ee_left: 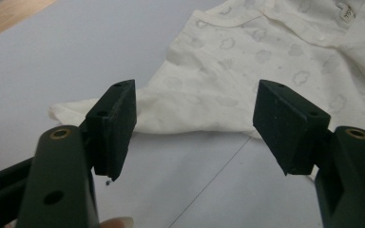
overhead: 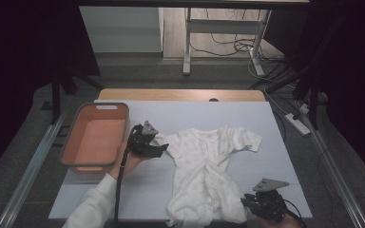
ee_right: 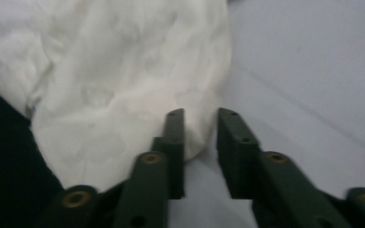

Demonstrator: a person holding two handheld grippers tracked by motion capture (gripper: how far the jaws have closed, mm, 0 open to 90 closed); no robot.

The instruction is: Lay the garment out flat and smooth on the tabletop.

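A cream baby garment (overhead: 204, 161) with a faint cloud print lies spread on the pale table cover (overhead: 247, 114), neck towards the far side. My left gripper (overhead: 163, 148) is at its left sleeve, held by a hand in a white sleeve. In the left gripper view the left gripper (ee_left: 195, 128) is wide open, and the sleeve of the garment (ee_left: 247, 71) lies just beyond the jaws, ungripped. My right gripper (overhead: 244, 202) sits by the garment's lower right hem. In the right gripper view the right gripper (ee_right: 200, 118) has a narrow gap, with the hem of the garment (ee_right: 114, 95) touching its left jaw.
An orange basket (overhead: 69, 152) with a grey rim stands on the table's left side, close behind my left hand. The table's front edge runs just below the right gripper. A power strip (overhead: 297, 122) and cables lie on the floor to the right.
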